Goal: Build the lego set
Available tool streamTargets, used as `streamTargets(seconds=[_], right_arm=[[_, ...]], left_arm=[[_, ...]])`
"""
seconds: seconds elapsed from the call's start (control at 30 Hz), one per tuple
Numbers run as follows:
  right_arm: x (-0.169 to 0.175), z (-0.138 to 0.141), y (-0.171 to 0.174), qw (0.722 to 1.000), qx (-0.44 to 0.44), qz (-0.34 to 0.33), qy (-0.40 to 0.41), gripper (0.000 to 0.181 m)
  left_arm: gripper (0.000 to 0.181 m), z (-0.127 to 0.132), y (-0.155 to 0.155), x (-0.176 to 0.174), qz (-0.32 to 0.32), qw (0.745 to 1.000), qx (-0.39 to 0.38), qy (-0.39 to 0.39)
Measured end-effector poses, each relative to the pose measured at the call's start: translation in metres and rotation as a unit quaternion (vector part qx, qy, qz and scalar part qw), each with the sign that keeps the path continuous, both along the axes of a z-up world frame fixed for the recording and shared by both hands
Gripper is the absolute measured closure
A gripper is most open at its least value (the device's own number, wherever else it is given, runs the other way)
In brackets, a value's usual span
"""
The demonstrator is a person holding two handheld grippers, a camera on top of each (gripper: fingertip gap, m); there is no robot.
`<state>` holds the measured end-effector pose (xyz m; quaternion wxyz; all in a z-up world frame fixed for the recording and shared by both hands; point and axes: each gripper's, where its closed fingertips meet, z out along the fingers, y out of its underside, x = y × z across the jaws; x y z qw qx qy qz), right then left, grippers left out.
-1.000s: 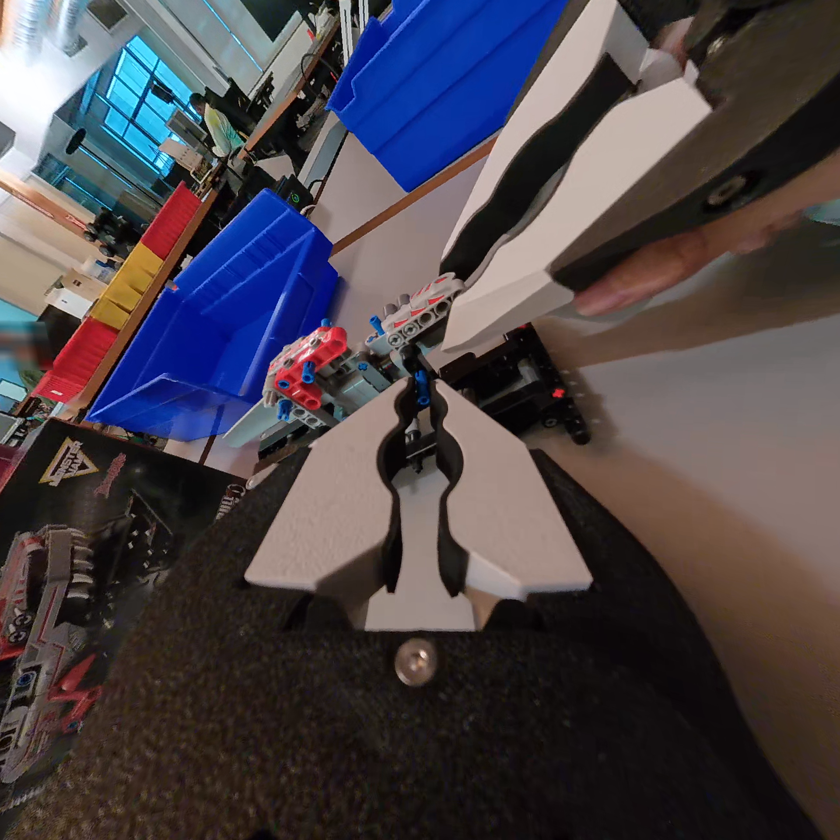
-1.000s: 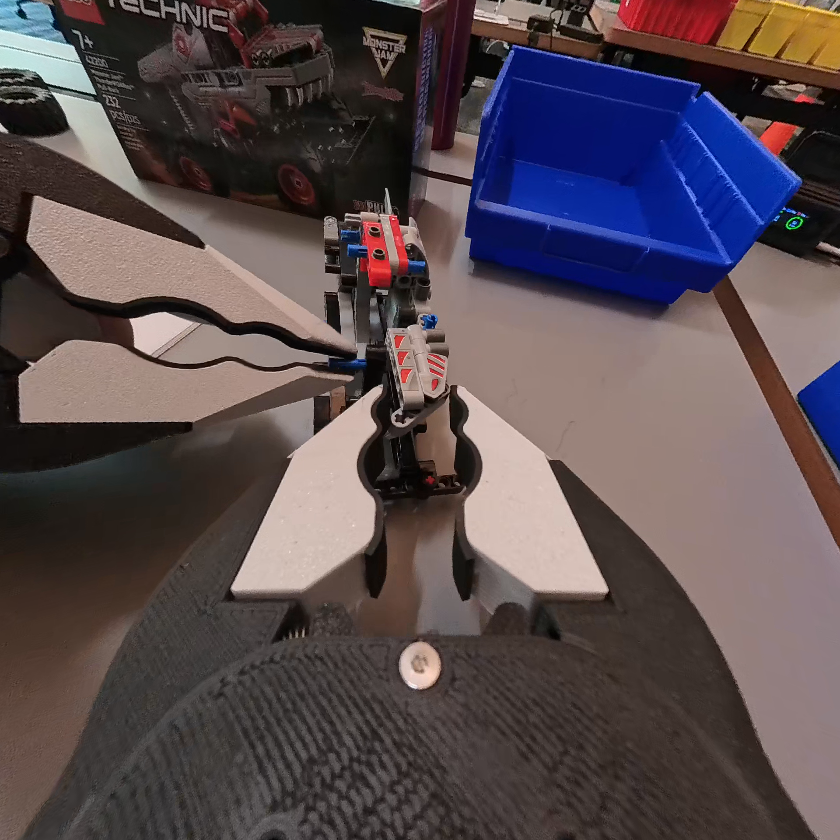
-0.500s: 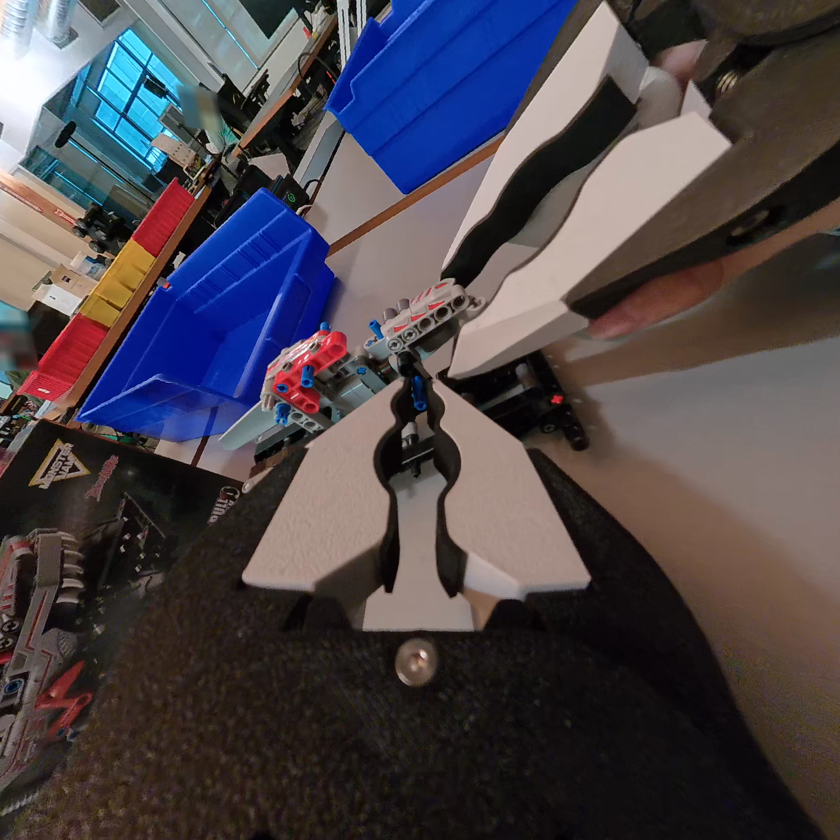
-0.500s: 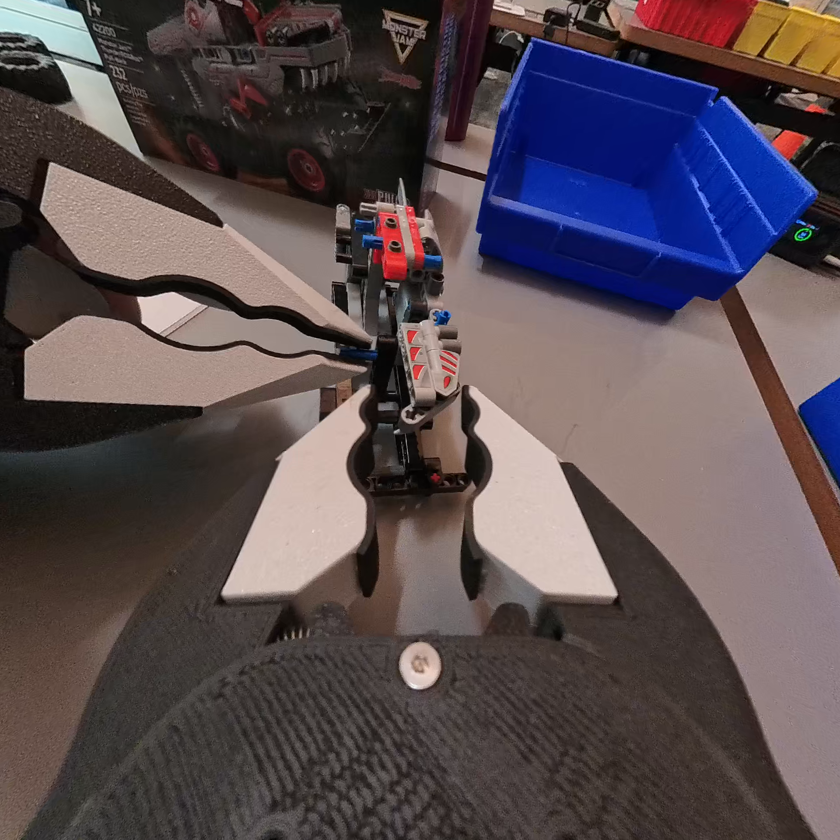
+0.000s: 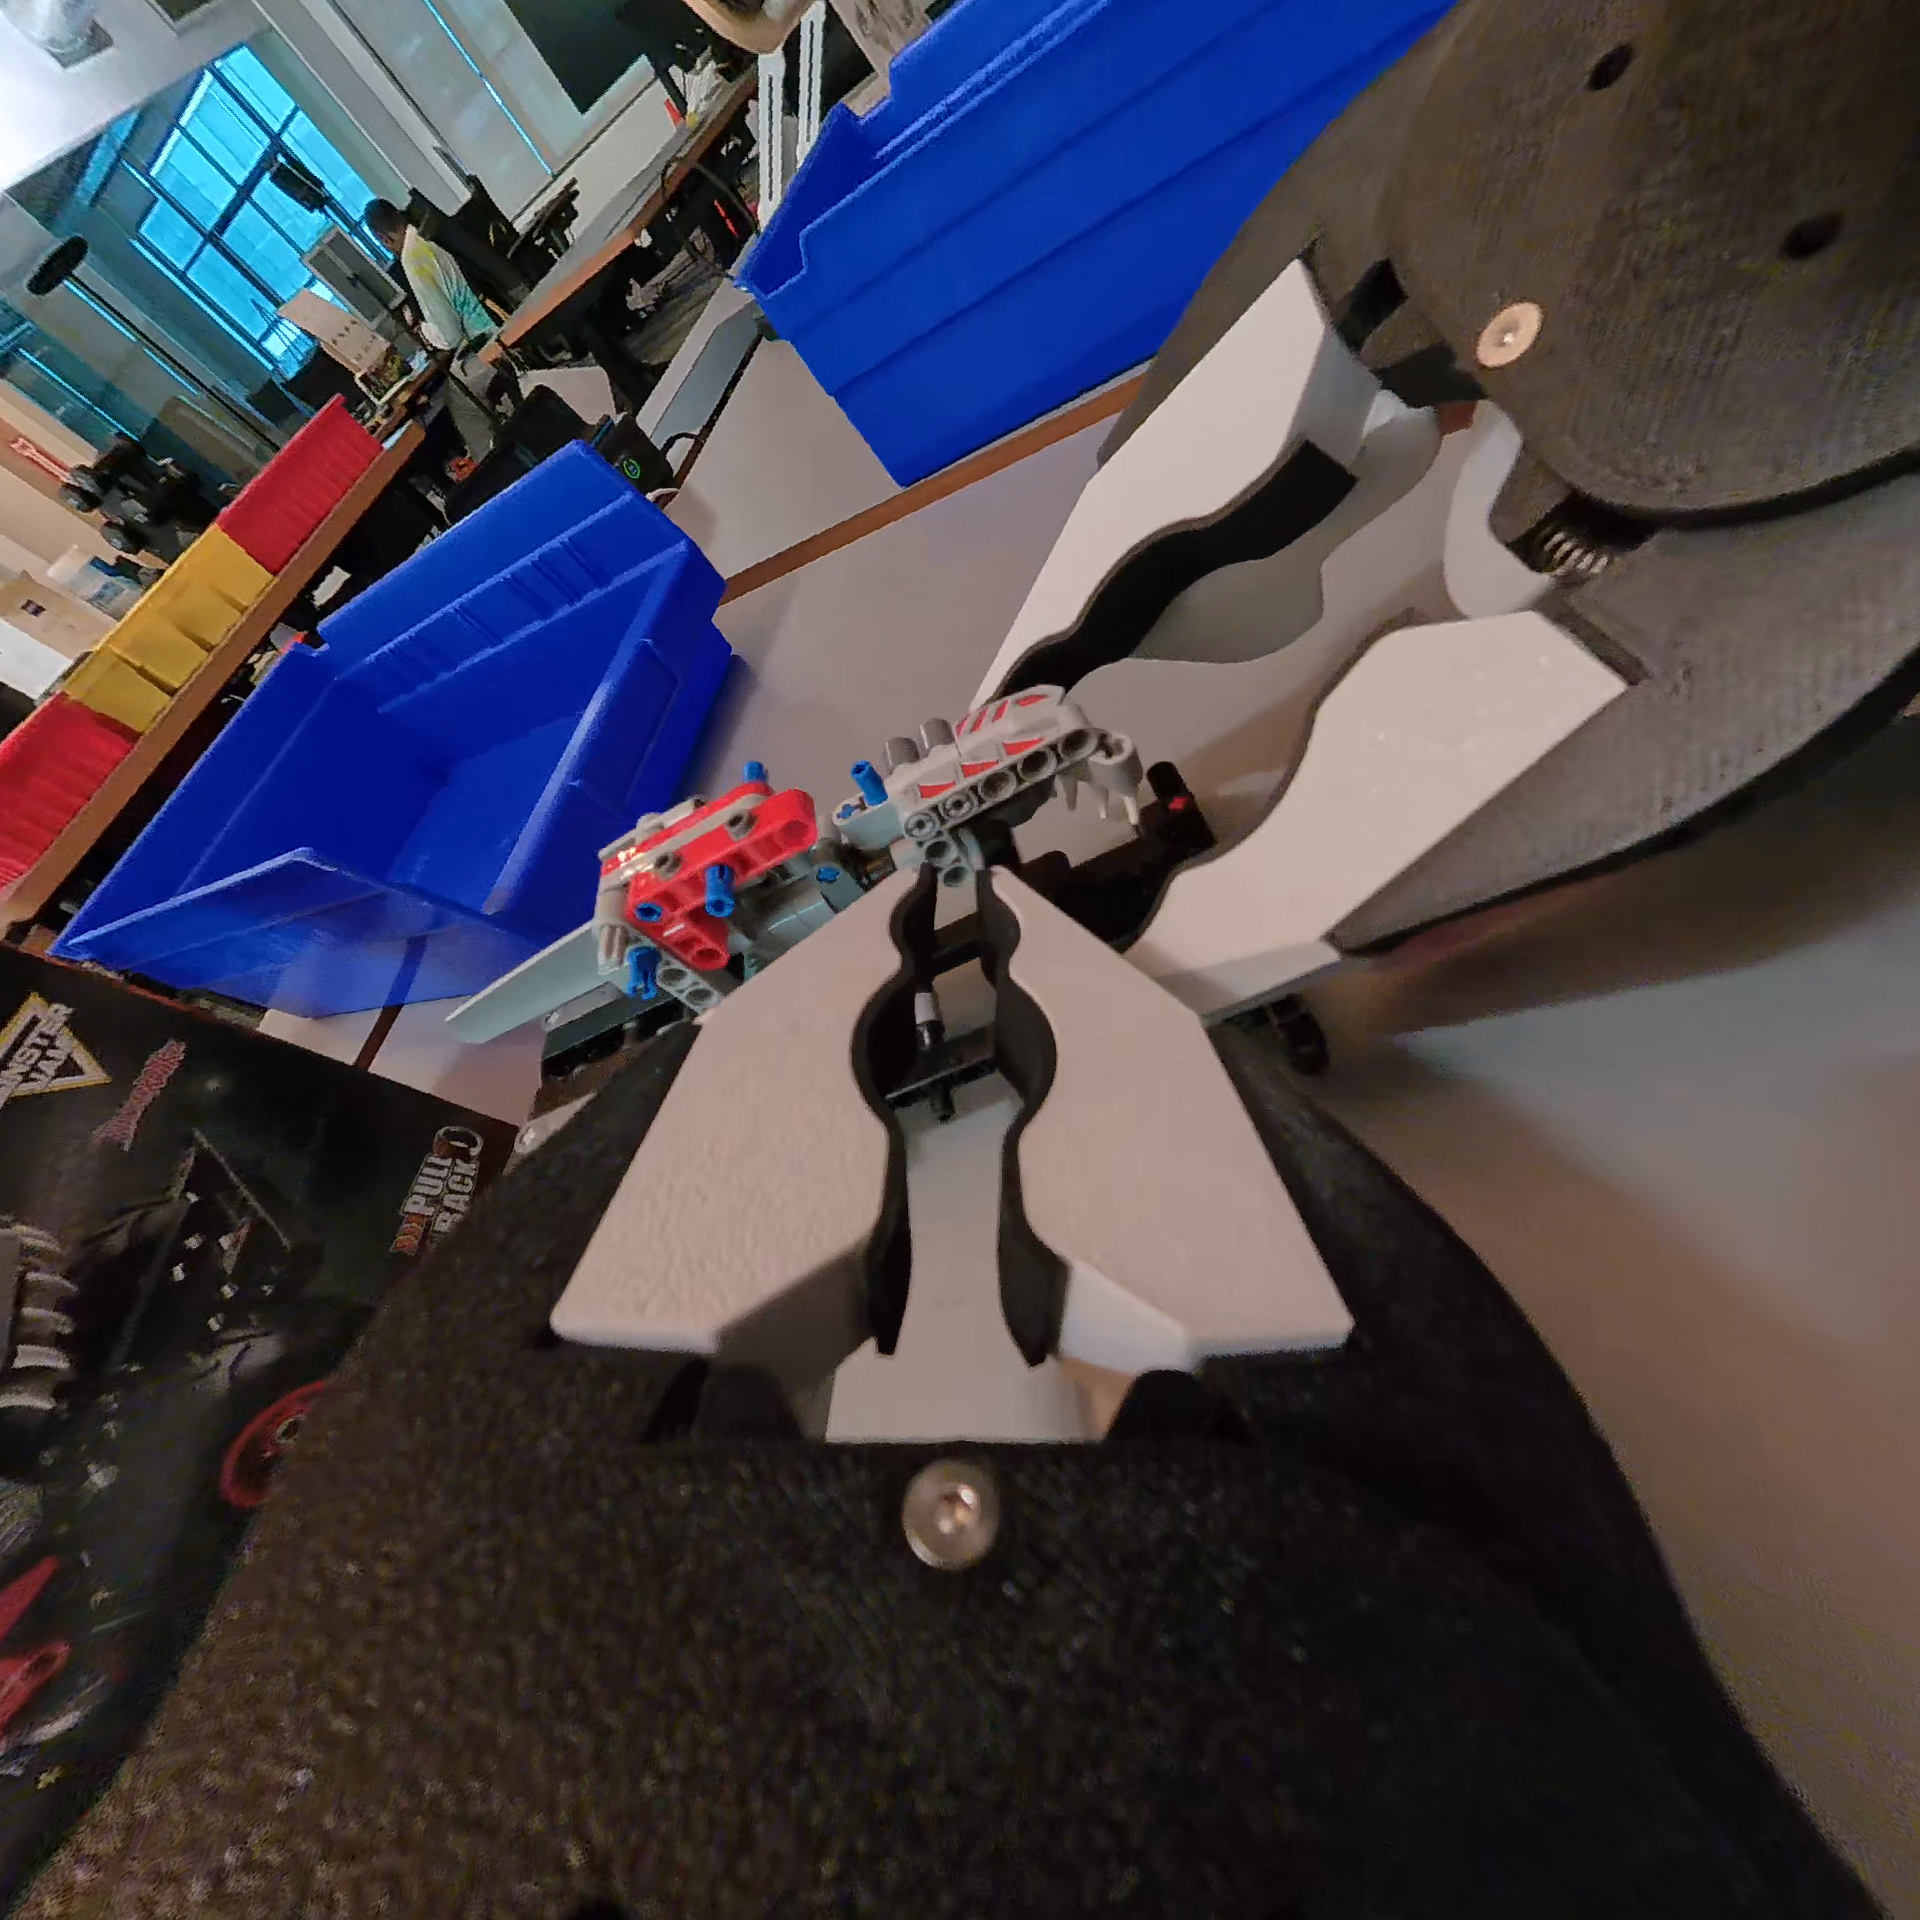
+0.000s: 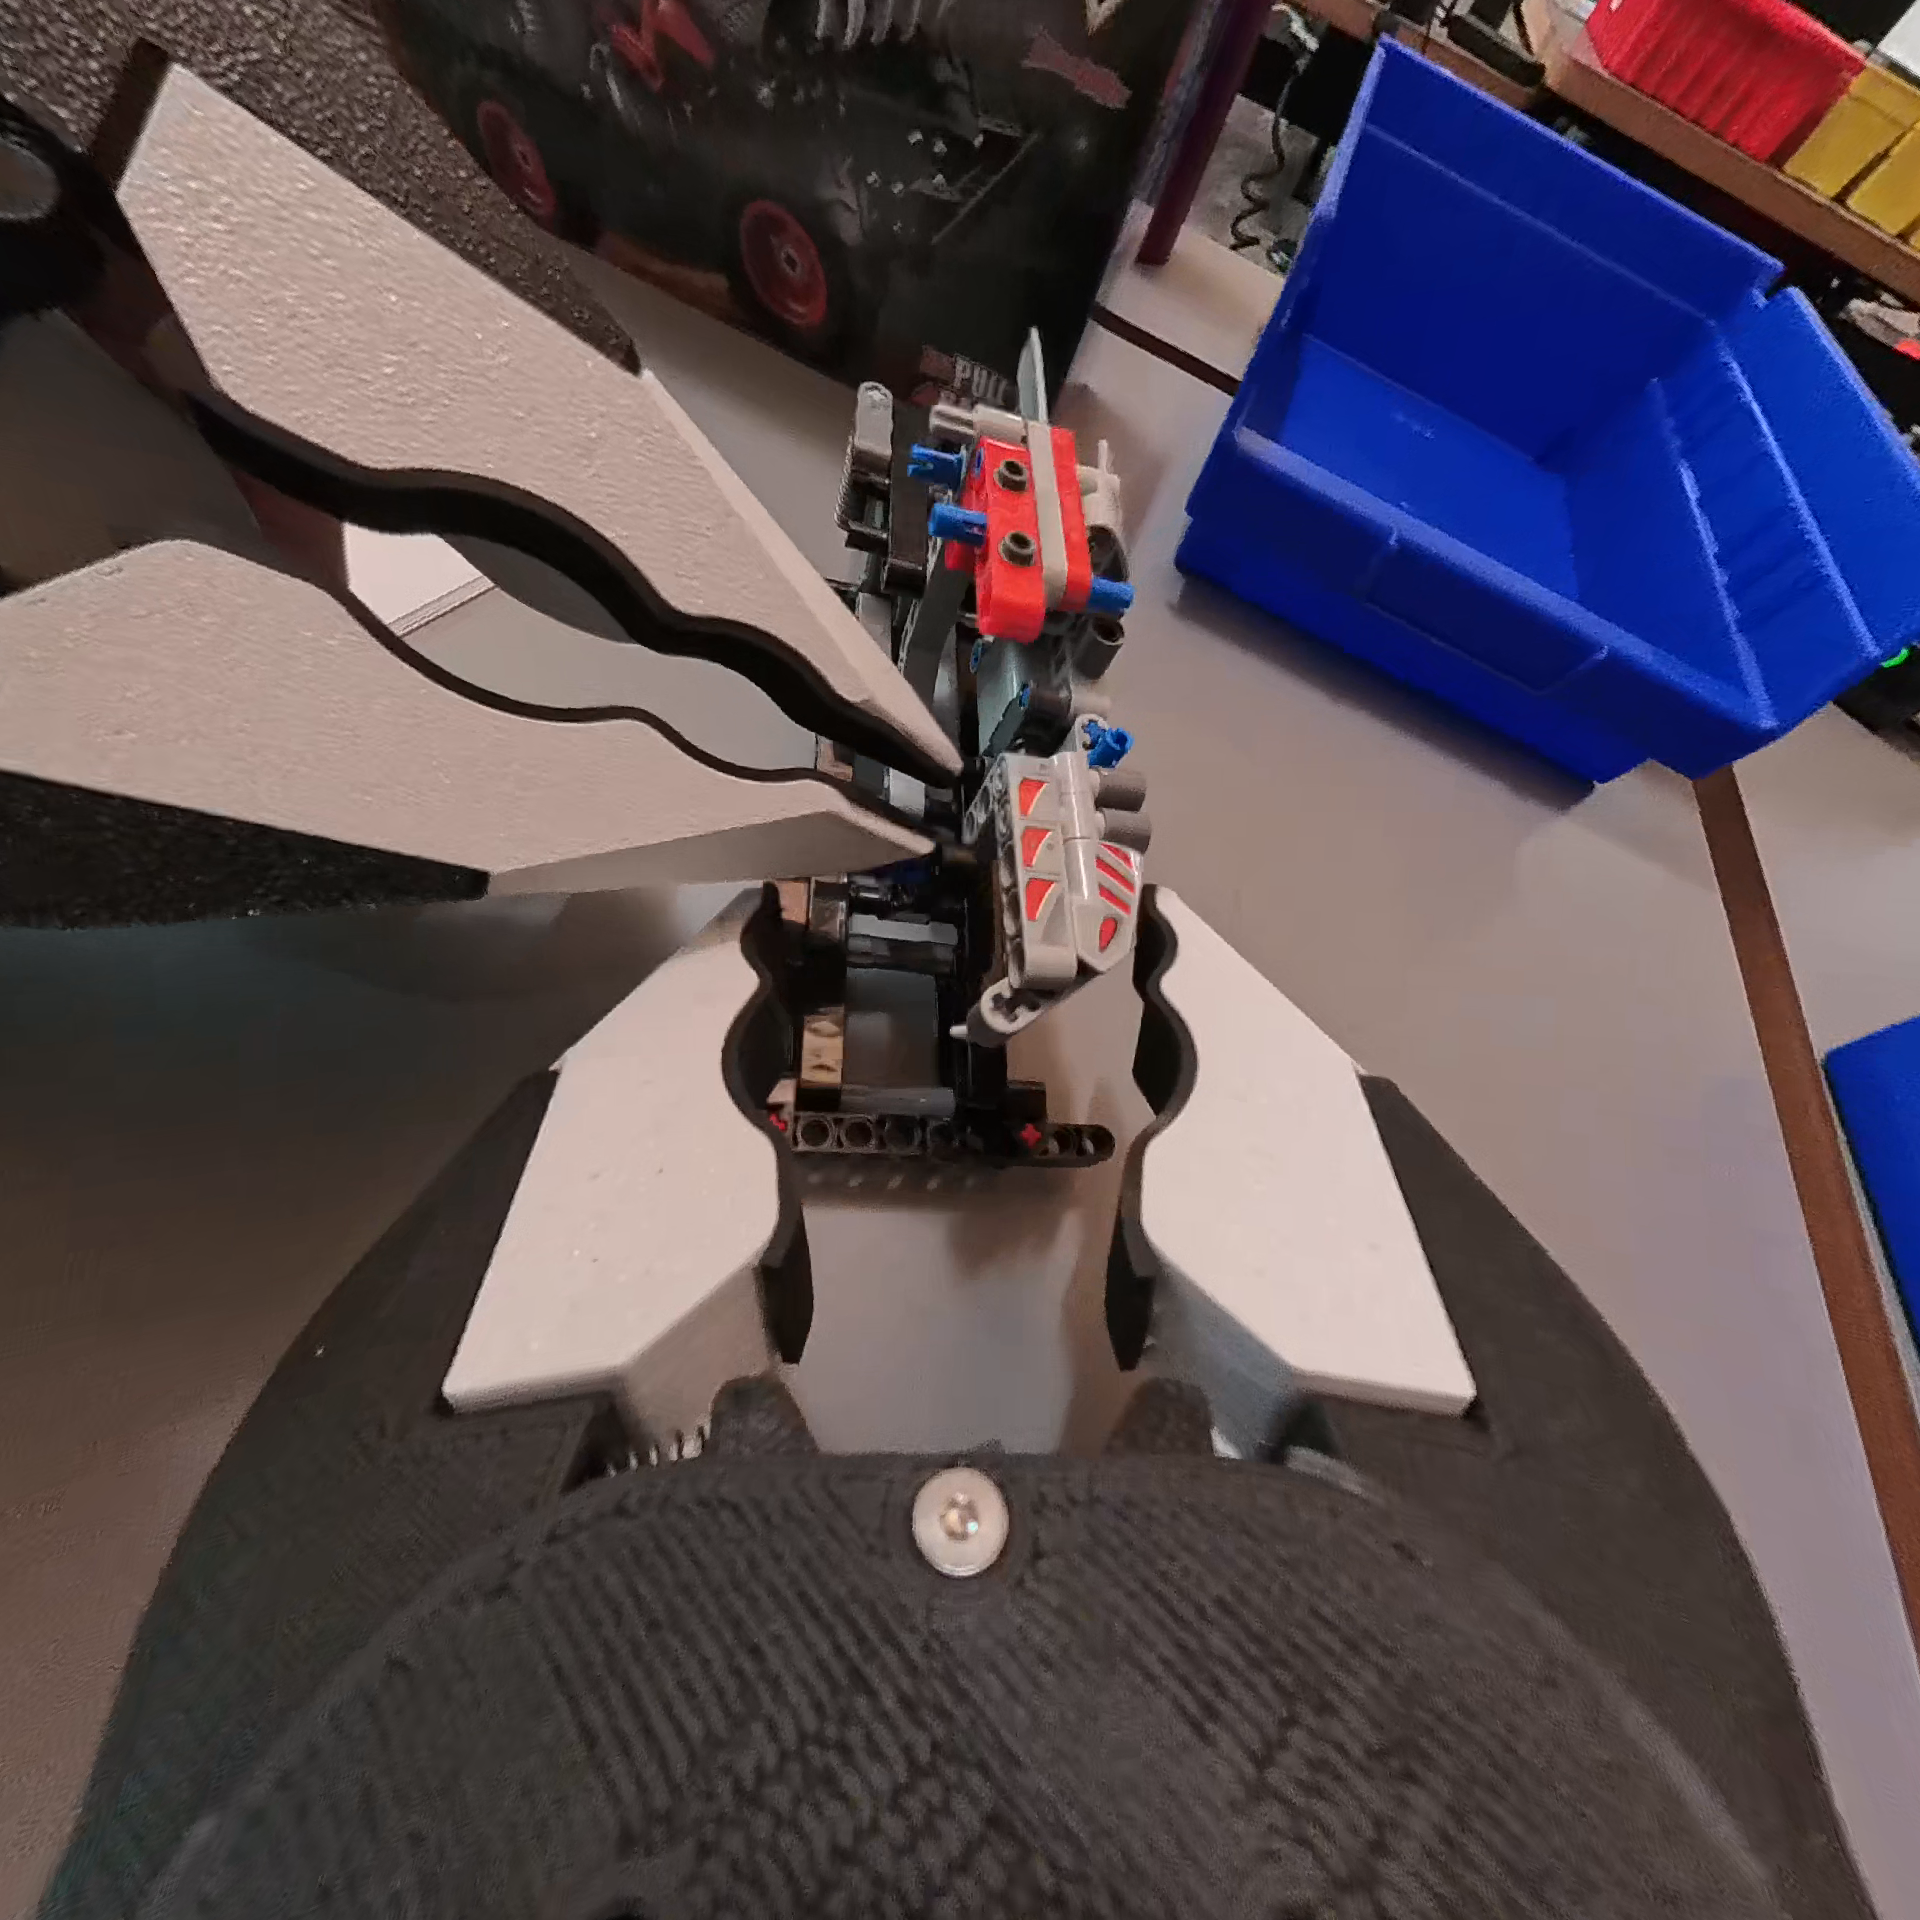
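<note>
My left gripper (image 5: 954,883) has its fingers drawn close together, the tips pressed in against the side of the half-built Lego truck (image 6: 935,790), just beneath the grey panel with red stripes (image 6: 1065,868). A narrow slit shows between the black pads; whether they pinch a small part there I cannot tell. In the right wrist view that gripper (image 6: 940,805) enters from the left, its white fingers (image 6: 436,416) tapering to the model's flank.

My right gripper (image 6: 940,935) is spread wide, one finger on each side of the model's black frame (image 6: 914,1132), with a clear gap to the striped panel and the frame on both sides. From the left wrist view it (image 5: 1091,810) sits at the model's far end.

The truck stands on the grey table (image 6: 1403,935), its red block with blue pins (image 6: 1023,540) toward the far end. The printed set box (image 6: 831,156) stands behind it, close by. A blue storage bin (image 6: 1558,520) sits to the right, apart from the model; a second blue bin (image 5: 987,260) lies beyond a brown seam (image 5: 914,509) in the tabletop.
</note>
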<state>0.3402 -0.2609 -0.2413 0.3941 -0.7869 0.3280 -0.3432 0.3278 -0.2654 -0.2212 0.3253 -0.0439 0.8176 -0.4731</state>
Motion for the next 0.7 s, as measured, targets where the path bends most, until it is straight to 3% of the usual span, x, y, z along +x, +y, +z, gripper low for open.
streamTargets(seconds=[0.03,0.17,0.37,0.6,0.7], right_arm=[[0.000,0.000,0.000,1.000,-0.005,0.007,0.004,0.114],[0.005,0.006,0.002,1.000,0.001,0.014,0.010,0.113],[0.009,-0.003,0.003,1.000,0.010,0.014,0.014,0.127],[0.001,-0.001,-0.009,0.999,0.022,0.020,0.025,0.126],[-0.003,-0.003,-0.016,0.999,0.012,0.022,0.030,0.125]], left_arm=[[0.177,0.000,0.000,0.000,0.002,1.000,-0.001,0.001],[0.178,0.001,0.002,0.002,0.005,1.000,-0.008,0.004],[0.179,-0.002,0.004,0.006,0.011,1.000,-0.015,0.016],[0.181,0.007,0.018,0.012,0.009,1.000,-0.003,0.012],[0.179,-0.001,0.020,0.007,-0.026,0.998,0.017,0.050]])
